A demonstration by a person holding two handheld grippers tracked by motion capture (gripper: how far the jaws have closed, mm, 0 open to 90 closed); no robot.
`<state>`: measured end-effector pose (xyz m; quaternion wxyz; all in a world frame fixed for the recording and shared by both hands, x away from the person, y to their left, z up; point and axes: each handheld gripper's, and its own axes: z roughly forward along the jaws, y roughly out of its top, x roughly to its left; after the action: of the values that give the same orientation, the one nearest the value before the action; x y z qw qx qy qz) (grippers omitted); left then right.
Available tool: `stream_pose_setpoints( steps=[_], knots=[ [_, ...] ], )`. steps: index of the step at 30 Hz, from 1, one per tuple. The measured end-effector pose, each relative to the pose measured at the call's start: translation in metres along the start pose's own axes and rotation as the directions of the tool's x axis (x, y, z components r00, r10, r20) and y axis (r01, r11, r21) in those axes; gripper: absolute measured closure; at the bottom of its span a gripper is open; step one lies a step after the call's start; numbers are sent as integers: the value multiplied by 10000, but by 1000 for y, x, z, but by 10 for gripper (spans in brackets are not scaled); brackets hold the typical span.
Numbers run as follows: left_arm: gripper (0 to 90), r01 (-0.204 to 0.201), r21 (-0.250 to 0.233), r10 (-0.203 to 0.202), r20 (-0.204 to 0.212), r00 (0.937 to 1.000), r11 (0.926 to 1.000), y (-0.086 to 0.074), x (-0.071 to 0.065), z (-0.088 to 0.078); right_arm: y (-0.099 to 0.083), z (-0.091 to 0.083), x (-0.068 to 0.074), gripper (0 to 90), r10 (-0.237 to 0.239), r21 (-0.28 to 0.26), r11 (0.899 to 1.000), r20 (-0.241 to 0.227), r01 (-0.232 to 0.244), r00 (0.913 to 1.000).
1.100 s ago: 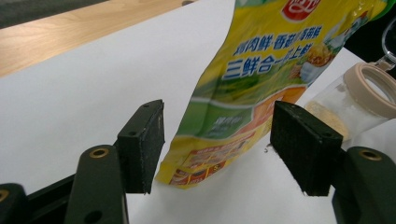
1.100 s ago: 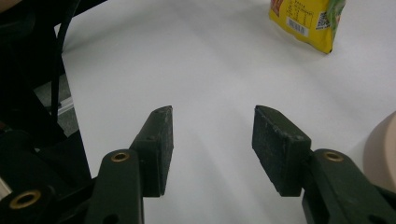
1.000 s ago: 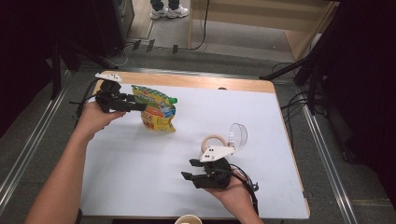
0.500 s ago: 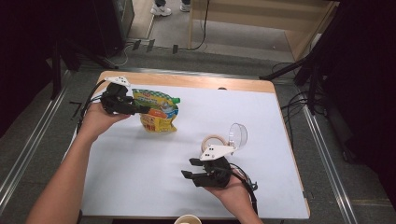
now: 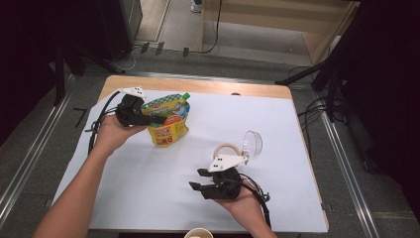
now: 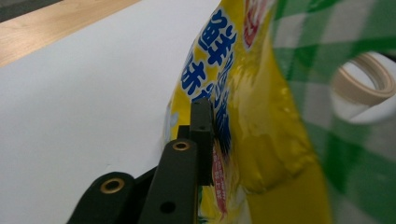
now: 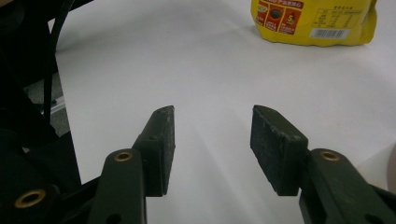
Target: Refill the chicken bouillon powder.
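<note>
Looking down from the high view, the left gripper (image 5: pixel 153 118) sits near the table's far left corner, its jaws reaching into the upper part of a yellow and green pouch (image 5: pixel 168 121) that lies on the white sheet (image 5: pixel 148 178) covering the table (image 5: pixel 198 85). The jaws have just been closing, and the pouch is between them. The right gripper (image 5: pixel 196 179) rests in the person's hand near the near edge, right of the middle, its jaws apart with nothing between them. Just beyond it lie a tape roll (image 5: pixel 227 148) and a clear plastic lid (image 5: pixel 252 144), the lid touching the roll's right side.

From the left gripper view, one black jaw presses flat against the printed face of the pouch (image 6: pixel 261 121); the other jaw is hidden behind the pouch, so the grip reads as clamped on it. Through a gap at the right the tape roll (image 6: pixel 369 79) appears far off.

From the right gripper view, the right gripper (image 7: pixel 212 149) has its two pads standing well apart over bare white sheet (image 7: pixel 140 70). The pouch (image 7: pixel 313 21) stands far off at the top, well clear of them.
</note>
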<state>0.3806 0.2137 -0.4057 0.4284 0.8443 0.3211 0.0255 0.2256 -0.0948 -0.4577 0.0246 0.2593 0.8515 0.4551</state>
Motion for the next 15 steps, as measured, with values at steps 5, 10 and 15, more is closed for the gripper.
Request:
stream_pose_setpoints(
  steps=[5,10,15],
  knots=[
    [900,111,11,-111,-131,9999,9999,5,-5,-3,0,3,0,517,29,-25,10000,40,-29,10000],
    [900,282,301,-277,-174,9995,9991,15,-14,-7,1,4,1,520,80,-168,9998,53,-79,10000],
    [900,575,48,-576,216,9981,9983,22,-21,-17,1,6,2,518,50,-131,9999,65,-49,10000]
  ],
)
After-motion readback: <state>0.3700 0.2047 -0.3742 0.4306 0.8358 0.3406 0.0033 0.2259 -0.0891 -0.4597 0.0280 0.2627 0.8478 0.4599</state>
